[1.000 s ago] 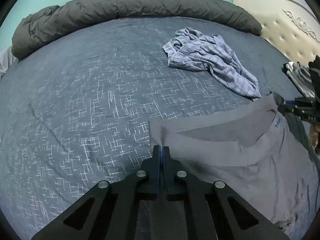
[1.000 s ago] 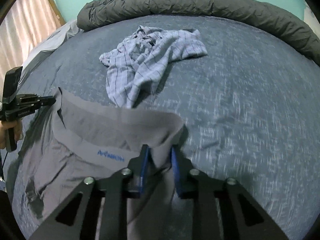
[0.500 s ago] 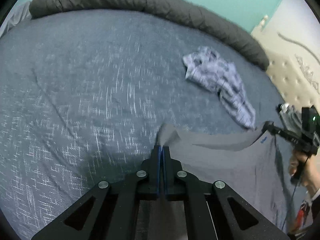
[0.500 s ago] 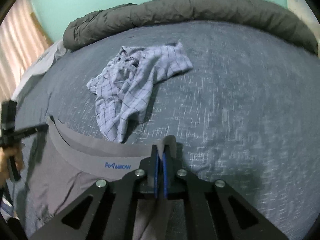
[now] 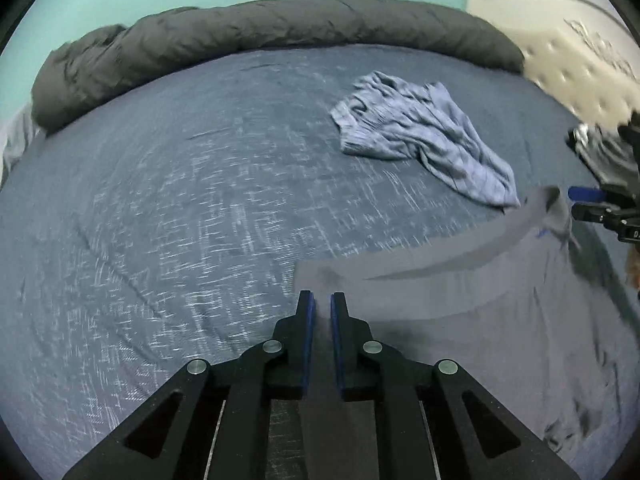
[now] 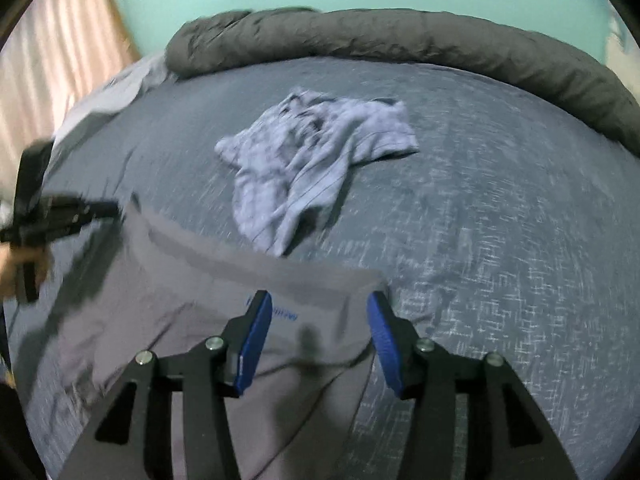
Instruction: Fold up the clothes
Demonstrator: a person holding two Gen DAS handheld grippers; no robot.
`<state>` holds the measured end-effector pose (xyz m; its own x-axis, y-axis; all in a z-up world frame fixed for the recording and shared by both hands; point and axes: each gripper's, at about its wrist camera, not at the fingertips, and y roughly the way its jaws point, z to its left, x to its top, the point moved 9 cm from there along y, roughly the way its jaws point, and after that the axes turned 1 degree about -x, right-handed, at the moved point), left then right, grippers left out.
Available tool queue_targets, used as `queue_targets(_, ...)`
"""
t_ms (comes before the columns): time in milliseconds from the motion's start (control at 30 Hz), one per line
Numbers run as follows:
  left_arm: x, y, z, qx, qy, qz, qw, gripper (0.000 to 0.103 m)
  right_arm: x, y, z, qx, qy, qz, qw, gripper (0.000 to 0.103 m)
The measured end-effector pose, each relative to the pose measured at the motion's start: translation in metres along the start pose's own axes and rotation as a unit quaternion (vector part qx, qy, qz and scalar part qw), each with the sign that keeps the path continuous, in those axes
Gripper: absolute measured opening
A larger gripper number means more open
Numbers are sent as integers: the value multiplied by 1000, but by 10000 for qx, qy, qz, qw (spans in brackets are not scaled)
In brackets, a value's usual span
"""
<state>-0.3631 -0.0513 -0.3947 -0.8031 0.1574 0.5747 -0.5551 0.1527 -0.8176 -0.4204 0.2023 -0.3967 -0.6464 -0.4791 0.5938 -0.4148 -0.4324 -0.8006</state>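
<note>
A grey garment with a wide waistband (image 5: 460, 300) lies spread flat on the dark blue bed sheet (image 5: 180, 220). My left gripper (image 5: 322, 300) stands at the waistband's left corner, its jaws a narrow gap apart, with cloth lying under and between them. In the right wrist view the same grey garment (image 6: 192, 308) shows a blue logo on its waistband. My right gripper (image 6: 318, 300) hangs wide open over the waistband's right corner, gripping nothing. The right gripper (image 5: 572, 202) also appears at the far right, open beside the cloth's corner. The left gripper (image 6: 114, 210) is blurred there.
A crumpled blue plaid garment (image 5: 420, 136) (image 6: 316, 160) lies beyond the grey one. A rolled dark duvet (image 5: 280, 28) (image 6: 400, 36) lines the far edge. A beige headboard (image 5: 580, 64) and a folded clothes stack (image 5: 600, 152) sit at the right. A curtain (image 6: 48, 60) hangs at the left.
Both grippers held the waistband stretched and lifted; now the garment lies on the bed. The right gripper has opened wide, and the left gripper's jaws have parted slightly.
</note>
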Motion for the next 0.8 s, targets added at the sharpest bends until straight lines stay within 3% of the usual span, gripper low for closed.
queue_targets(200,-6,4,9,55,29,55,10000,8,-15,18,3,-201,-326,316,9988,50)
queue_targets(267,-8,5,12,74,38,73,9999,0,-16,26,0,-252,-331,389,9984,41)
queue_targets(433,-10,5,21,3,-93,62,9999,0,-17,41,-13,-345,-133,597,9975,7)
queue_targets(800,-10,-24,52,-285,-670,-175,9972,0,1,24,-21,-205,317,148,9992,3)
